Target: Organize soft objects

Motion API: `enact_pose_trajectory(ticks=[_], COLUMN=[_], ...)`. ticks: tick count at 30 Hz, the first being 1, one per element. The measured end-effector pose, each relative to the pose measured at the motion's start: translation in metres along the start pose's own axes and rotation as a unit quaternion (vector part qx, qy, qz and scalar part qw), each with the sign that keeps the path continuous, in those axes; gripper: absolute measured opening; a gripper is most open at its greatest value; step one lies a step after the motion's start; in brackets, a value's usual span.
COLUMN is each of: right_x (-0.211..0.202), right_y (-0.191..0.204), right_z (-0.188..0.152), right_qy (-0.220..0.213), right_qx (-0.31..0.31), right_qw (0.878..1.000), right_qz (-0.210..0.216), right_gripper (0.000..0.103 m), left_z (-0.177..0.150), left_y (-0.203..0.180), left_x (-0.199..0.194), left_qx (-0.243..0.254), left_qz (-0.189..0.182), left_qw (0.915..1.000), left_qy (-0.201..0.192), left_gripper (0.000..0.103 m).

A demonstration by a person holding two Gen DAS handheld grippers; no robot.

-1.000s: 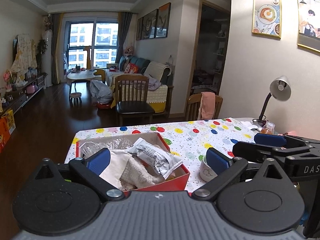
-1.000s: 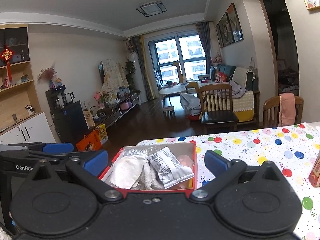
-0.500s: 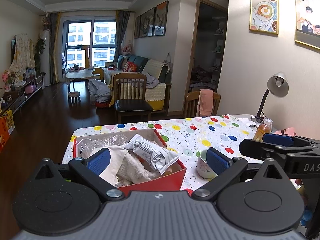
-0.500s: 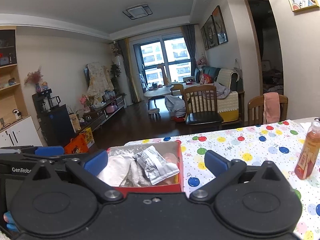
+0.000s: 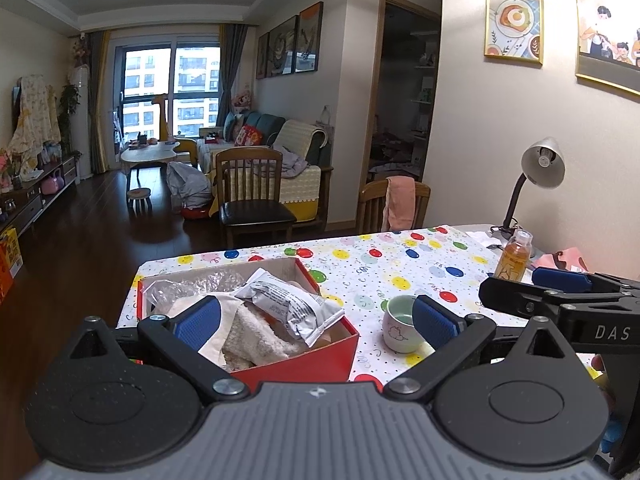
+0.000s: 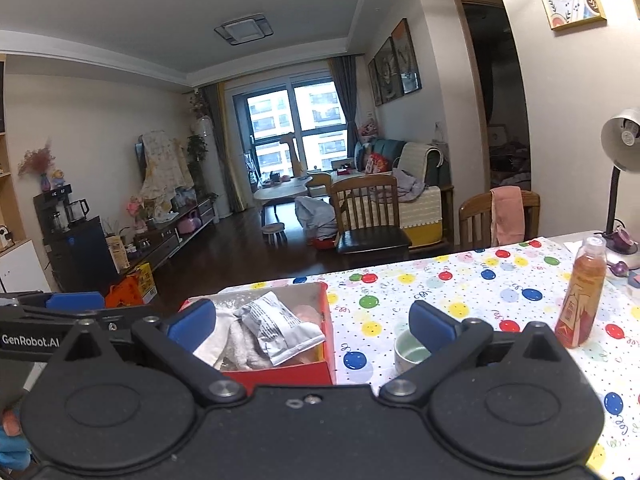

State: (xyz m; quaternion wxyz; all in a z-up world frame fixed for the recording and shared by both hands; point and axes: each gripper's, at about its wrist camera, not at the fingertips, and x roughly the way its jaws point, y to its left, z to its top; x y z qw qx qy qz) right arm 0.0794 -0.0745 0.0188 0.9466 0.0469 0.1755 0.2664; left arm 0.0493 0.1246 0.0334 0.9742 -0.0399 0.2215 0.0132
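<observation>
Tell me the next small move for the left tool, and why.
Probably ease the left tool down onto the grey packet. The tool is open and empty, and the packet lies on top of the pile, poking over the red box rim beside the white towel.

Both claws drawn back from the red box (image 5: pixel 304 362), left claw (image 5: pixel 316 320), right claw (image 6: pixel 312 322), orange bottle (image 6: pixel 582 294) and cup (image 5: pixel 400 328) now fully in view.

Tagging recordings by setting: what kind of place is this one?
A home, probably an apartment's open living-dining room: a dining table with balloon-print cloth, wooden chairs, and a sofa by the balcony window.
</observation>
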Motion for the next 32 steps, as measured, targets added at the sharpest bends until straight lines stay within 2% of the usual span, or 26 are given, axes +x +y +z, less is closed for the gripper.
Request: enact_pose_trajectory(ticks=[17, 32], right_x=[-0.006, -0.008], right_y=[0.006, -0.001], right_z=[-0.005, -0.013], right_qy=[0.013, 0.025], right_qx=[0.002, 0.011], right_qw=[1.0, 0.999], right_qz=[-0.016, -0.031], right_gripper=[0.103, 0.103], left_z=[-0.002, -0.005], left_y=[-0.002, -0.009], left_x=[-0.004, 0.005], left_qx=[0.01, 0.01], left_qz=[-0.019, -0.038], left_qw=[0.9998, 0.9991], left_qy=[0.001, 0.018], left_gripper=[0.103, 0.103])
